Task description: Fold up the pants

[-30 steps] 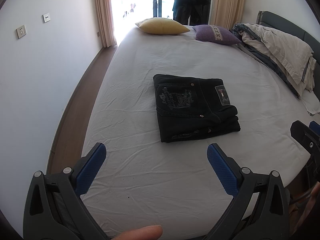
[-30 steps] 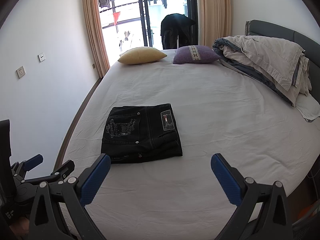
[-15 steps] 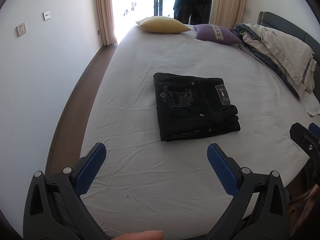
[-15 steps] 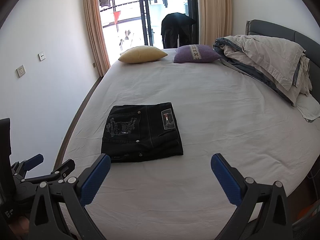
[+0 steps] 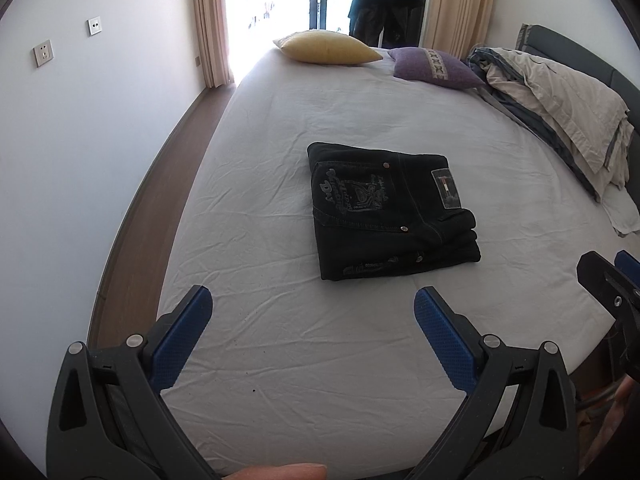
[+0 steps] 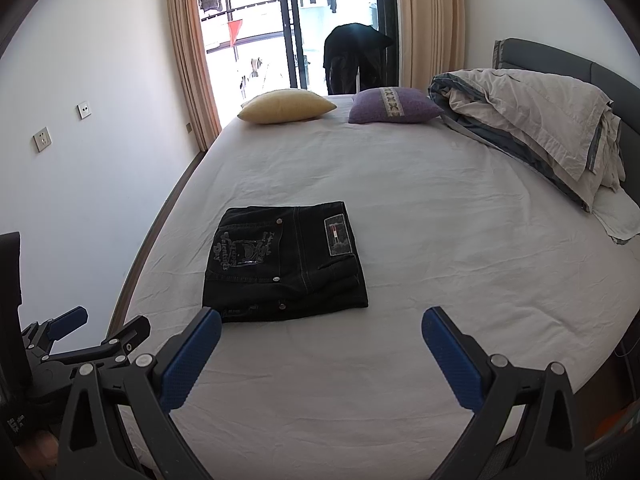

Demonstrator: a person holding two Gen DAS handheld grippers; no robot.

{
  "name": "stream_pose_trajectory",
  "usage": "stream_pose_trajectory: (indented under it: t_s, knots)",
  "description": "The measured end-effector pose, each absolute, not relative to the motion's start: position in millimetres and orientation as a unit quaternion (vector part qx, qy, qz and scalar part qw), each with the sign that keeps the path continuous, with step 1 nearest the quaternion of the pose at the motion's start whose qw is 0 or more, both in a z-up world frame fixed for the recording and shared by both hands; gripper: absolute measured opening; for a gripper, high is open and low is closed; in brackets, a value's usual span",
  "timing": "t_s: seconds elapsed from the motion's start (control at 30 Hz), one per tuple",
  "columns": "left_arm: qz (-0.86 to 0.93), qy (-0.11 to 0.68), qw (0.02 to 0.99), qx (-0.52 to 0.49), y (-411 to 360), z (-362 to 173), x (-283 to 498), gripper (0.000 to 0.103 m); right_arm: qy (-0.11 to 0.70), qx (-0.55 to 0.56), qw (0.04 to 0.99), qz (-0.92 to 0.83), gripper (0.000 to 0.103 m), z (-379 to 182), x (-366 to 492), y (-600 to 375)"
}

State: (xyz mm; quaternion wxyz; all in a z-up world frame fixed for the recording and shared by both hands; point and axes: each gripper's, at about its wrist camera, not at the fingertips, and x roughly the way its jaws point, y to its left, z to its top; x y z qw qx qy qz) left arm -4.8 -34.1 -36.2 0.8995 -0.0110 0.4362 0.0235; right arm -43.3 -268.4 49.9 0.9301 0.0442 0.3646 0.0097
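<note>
Black pants (image 5: 388, 210) lie folded into a compact rectangle on the white bed sheet (image 5: 280, 360), back pocket and label patch facing up. The same pants (image 6: 282, 262) sit left of centre in the right wrist view. My left gripper (image 5: 312, 314) hovers open above the sheet, nearer the bed's front edge than the pants, holding nothing. My right gripper (image 6: 322, 330) is also open and empty, just short of the pants' near edge. Each gripper shows at the other view's side: the right gripper (image 5: 612, 284) and the left gripper (image 6: 92, 334).
A yellow pillow (image 5: 326, 47) and a purple pillow (image 5: 434, 67) lie at the far end. Crumpled beige bedding (image 5: 560, 96) is heaped along the right against a grey headboard (image 6: 568, 64). A wooden floor strip (image 5: 148, 216) and white wall run on the left.
Both grippers stay open and almost still; the views shift only slightly. The pants have not moved.
</note>
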Motion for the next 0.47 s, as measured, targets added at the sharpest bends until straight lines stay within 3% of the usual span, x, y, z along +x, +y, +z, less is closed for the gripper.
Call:
stream_pose_trajectory:
  t_s: [0.47]
  knots:
    - [0.031,0.434,0.9,-0.013,-35.6,-38.7,-8.4,0.103,0.371,0.048,0.927,0.012,0.103,40.8,-48.2,-270.7]
